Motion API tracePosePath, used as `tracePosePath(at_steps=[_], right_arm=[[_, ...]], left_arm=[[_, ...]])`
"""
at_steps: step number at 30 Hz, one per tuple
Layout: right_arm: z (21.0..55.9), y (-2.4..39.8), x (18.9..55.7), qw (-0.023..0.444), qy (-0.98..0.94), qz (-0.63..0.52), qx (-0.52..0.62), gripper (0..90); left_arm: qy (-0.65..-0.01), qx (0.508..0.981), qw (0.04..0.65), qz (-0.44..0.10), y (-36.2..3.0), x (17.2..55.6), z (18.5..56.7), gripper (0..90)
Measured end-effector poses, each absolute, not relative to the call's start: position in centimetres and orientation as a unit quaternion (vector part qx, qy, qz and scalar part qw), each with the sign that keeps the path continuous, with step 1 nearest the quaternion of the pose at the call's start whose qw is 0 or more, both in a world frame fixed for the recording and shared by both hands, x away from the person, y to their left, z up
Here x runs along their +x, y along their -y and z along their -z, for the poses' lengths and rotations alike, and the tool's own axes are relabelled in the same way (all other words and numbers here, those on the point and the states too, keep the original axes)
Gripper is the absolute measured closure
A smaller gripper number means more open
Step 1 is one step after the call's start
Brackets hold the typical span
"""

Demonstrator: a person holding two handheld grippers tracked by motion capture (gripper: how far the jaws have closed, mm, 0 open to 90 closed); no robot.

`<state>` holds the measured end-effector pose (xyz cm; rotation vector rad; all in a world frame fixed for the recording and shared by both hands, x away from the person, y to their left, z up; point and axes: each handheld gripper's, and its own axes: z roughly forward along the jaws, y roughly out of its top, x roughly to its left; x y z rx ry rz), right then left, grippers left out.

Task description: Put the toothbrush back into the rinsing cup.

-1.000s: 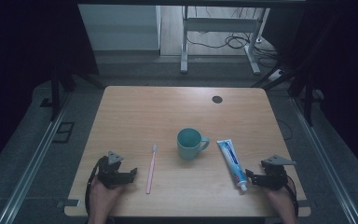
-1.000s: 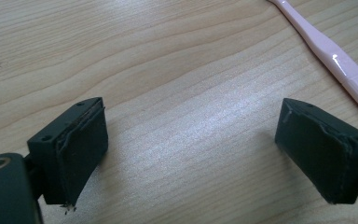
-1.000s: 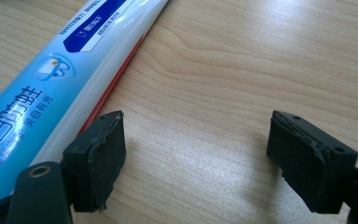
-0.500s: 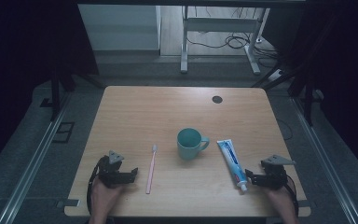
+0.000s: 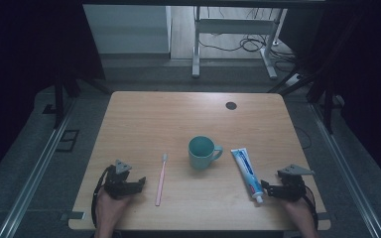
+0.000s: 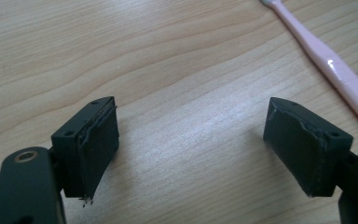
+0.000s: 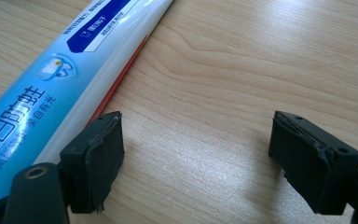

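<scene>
On the wooden table (image 5: 168, 119) a pink toothbrush (image 5: 160, 178) lies lengthwise, left of a teal mug (image 5: 201, 152). A white and blue toothpaste tube (image 5: 246, 171) lies right of the mug, cap toward the front edge. My left gripper (image 5: 140, 182) rests near the front left, just left of the toothbrush (image 6: 335, 74). Its jaws (image 6: 193, 149) stand open over bare wood and have just been closing a little, with nothing between them. My right gripper (image 5: 264, 187) sits at the front right, open, beside the tube's cap end. The tube (image 7: 51, 79) lies just outside its left jaw (image 7: 200, 158).
A small black round grommet (image 5: 231, 105) sits in the tabletop near the far right. Beyond the table, a white desk frame (image 5: 233, 44) and cables stand on the floor. Metal rails (image 5: 34, 173) run along both sides of the table.
</scene>
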<state>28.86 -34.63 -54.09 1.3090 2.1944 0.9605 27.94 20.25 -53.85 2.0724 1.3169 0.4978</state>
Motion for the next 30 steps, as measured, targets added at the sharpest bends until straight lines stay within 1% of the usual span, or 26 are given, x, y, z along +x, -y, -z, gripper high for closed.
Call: tracePosePath(at_steps=[6,13,14,15,18,20,23,25,26,27,30], right_arm=[[54.1,34.6,28.9,0.204,-0.788,-0.344,0.468,17.6],[54.1,34.6,28.9,0.203,-0.788,-0.344,0.468,17.4],[54.1,34.6,28.9,0.203,-0.788,-0.344,0.468,17.4],[54.1,34.6,28.9,0.203,-0.788,-0.344,0.468,17.4],[54.1,34.6,28.9,0.203,-0.788,-0.344,0.469,17.4],[54.1,34.6,28.9,0.203,-0.788,-0.345,0.469,17.4],[54.1,34.6,28.9,0.202,-0.788,-0.345,0.469,17.4],[54.1,34.6,28.9,0.203,-0.788,-0.344,0.469,17.4],[54.1,34.6,28.9,0.203,-0.788,-0.344,0.469,17.4],[54.1,34.6,28.9,0.202,-0.788,-0.344,0.469,17.3],[54.1,34.6,28.9,0.202,-0.788,-0.345,0.469,17.2]], left_arm=[[-0.481,0.789,0.333,-0.185,-19.5,27.7,53.0,26.3],[-0.454,0.803,0.345,-0.172,-18.4,27.4,52.6,43.6],[-0.453,0.804,0.347,-0.167,-18.2,27.4,52.5,43.6],[-0.448,0.807,0.353,-0.153,-17.9,27.4,52.5,52.0],[-0.438,0.812,0.361,-0.138,-17.1,27.3,52.4,62.4],[-0.426,0.817,0.365,-0.135,-16.6,27.2,52.2,72.3],[-0.406,0.824,0.375,-0.121,-15.6,27.0,51.9,81.6],[-0.401,0.828,0.373,-0.119,-15.2,26.9,51.8,85.1],[-0.395,0.832,0.372,-0.115,-14.8,26.9,51.8,85.1],[-0.386,0.840,0.366,-0.111,-14.2,26.8,51.9,87.5],[-0.378,0.848,0.357,-0.100,-13.4,26.7,52.2,87.6]])
